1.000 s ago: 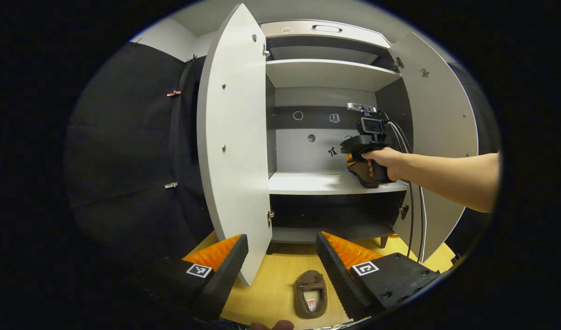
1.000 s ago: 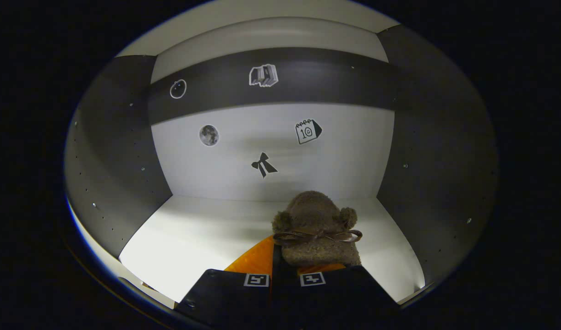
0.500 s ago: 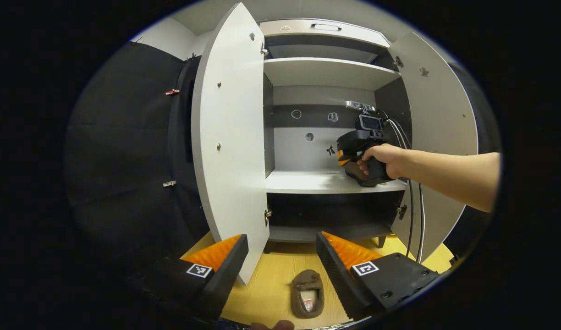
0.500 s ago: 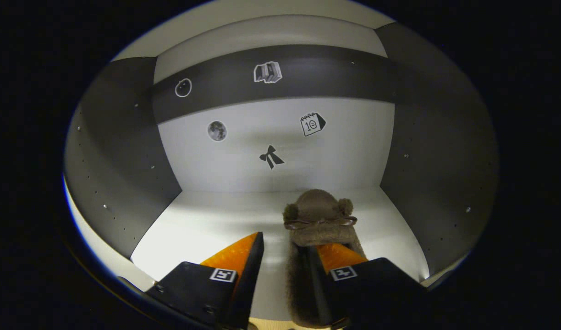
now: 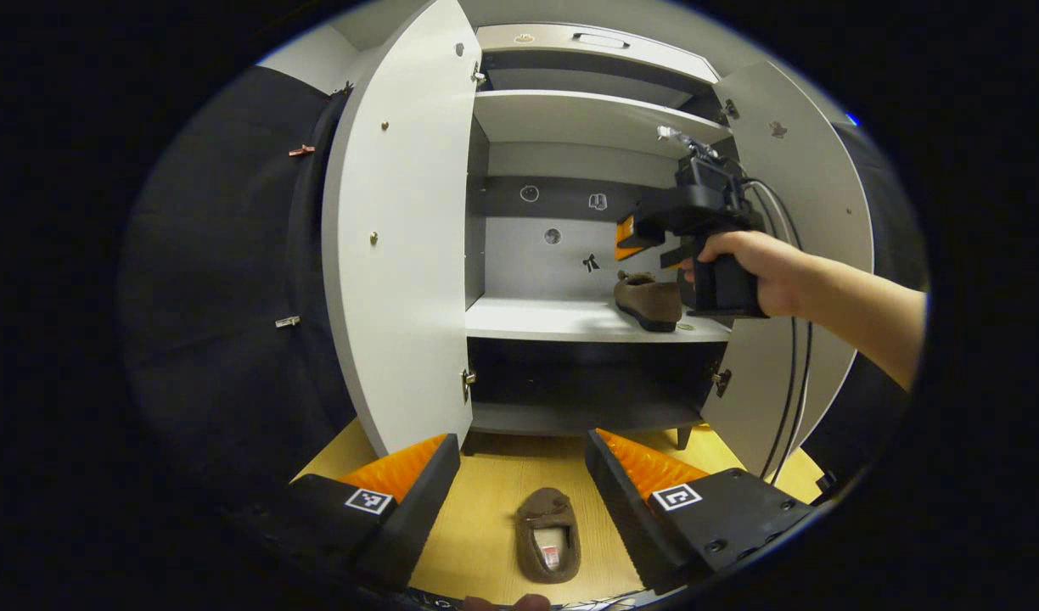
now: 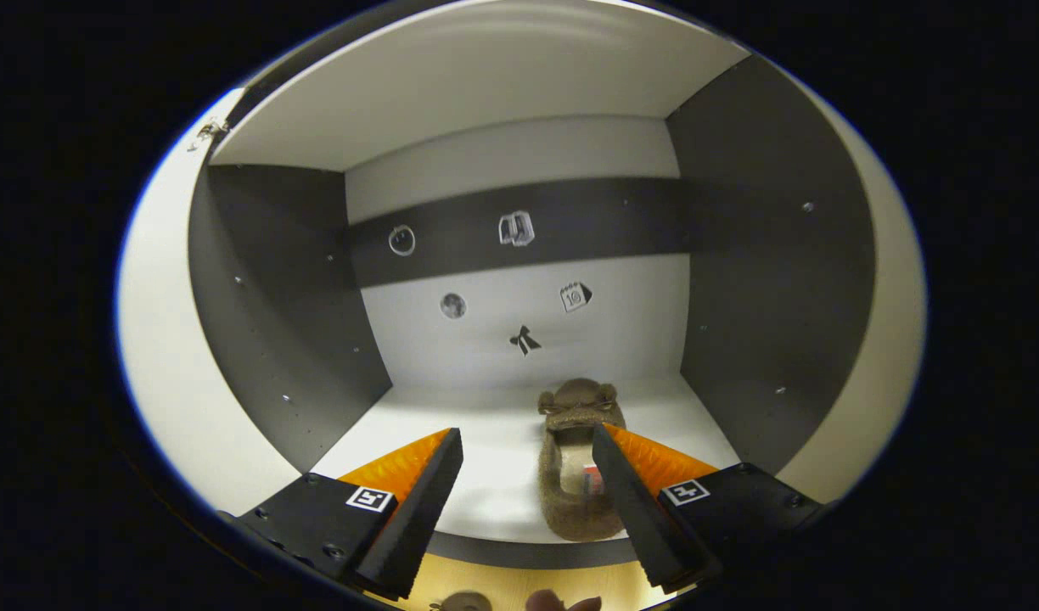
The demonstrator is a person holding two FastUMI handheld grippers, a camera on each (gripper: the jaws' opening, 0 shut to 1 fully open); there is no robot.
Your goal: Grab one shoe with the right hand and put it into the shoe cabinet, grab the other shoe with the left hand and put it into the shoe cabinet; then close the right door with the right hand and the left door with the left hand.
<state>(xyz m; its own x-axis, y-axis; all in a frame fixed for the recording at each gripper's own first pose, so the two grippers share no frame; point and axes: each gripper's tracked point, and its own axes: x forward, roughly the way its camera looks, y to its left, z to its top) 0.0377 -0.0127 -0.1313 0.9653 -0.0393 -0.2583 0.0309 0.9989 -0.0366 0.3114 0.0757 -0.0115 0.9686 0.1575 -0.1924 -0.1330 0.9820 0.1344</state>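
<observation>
Left gripper (image 5: 519, 475): two wedge-shaped jaws, inner faces ribbed like saw teeth, blocky housings behind. Square black-and-white marker tag (image 5: 371, 501) on each housing; round screws (image 5: 713, 545) near marker tag, toward housing edge.

Right gripper (image 6: 526, 475): same build, ribbed wedge jaws, marker tag per housing, screws at housing corners. Seen from left gripper view: right gripper (image 5: 634, 238) boxy dark body with pistol-style handle, small camera block above handle, dark cables (image 5: 793, 339) hanging beside handle. Hand (image 5: 753, 271) and forearm bare, no sleeve visible.
</observation>
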